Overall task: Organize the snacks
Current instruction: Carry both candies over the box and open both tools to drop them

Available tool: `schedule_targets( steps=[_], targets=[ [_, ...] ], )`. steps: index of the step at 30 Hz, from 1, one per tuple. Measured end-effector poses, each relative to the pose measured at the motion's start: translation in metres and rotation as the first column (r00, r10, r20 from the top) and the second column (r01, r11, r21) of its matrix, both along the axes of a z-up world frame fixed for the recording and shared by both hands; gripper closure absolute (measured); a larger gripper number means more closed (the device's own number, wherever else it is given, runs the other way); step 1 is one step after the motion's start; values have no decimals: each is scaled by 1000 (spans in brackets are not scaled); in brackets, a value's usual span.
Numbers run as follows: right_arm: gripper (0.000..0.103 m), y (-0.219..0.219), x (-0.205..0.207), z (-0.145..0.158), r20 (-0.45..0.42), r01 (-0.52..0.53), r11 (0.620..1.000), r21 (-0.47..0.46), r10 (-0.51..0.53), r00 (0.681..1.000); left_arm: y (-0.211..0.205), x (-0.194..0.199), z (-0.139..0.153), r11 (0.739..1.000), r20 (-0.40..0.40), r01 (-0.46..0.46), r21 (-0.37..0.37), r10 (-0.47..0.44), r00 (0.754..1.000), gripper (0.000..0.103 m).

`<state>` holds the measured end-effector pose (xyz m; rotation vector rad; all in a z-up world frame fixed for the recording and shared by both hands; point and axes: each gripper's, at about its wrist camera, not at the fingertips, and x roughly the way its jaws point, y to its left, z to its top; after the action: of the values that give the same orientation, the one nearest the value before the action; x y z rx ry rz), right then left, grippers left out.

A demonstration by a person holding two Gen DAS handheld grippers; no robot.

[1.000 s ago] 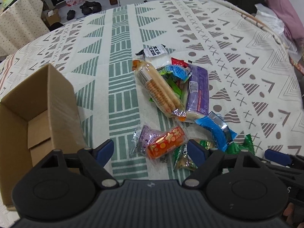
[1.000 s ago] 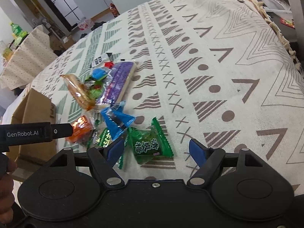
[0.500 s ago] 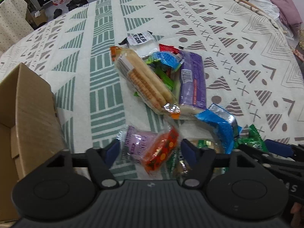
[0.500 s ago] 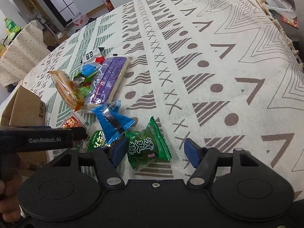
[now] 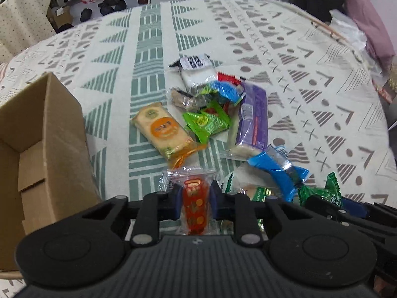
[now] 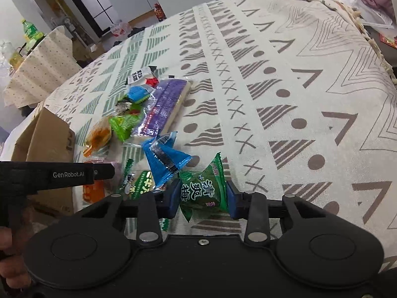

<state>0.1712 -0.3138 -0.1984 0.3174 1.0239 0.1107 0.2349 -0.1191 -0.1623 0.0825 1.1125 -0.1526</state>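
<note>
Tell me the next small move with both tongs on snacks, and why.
Probably lift the left tongs, closing on the orange snack, over to the cardboard box beside them. The right tongs are closing on the green candy, so that can follow.

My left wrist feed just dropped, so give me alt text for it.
The left claw is closing on a red-orange snack packet, its pads already against both sides. An open cardboard box sits to the left, and a loose pile of wrapped snacks lies ahead on the patterned cloth.
</note>
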Motion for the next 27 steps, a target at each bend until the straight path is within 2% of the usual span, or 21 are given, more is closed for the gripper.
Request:
schedule_targets(
  steps=[8,14,19,27],
  targets=[
    [66,1,-11,23,56,12,1000,-18,-11,998,16,-6,28,997,48,-35,-71,38,998,82],
    [67,12,-17,43,106,9,1000,-23,-6,994,32,-10,49,992,52,-61,-112,67,996,82],
    [67,26,-18,59,147,10,1000,-18,-7,989,45,-18,64,994,78,-51,-93,58,995,82],
    [67,57,-18,79,202,-20,1000,-10,22,979,85,-25,83,990,105,-106,-93,115,988,82]
  ],
)
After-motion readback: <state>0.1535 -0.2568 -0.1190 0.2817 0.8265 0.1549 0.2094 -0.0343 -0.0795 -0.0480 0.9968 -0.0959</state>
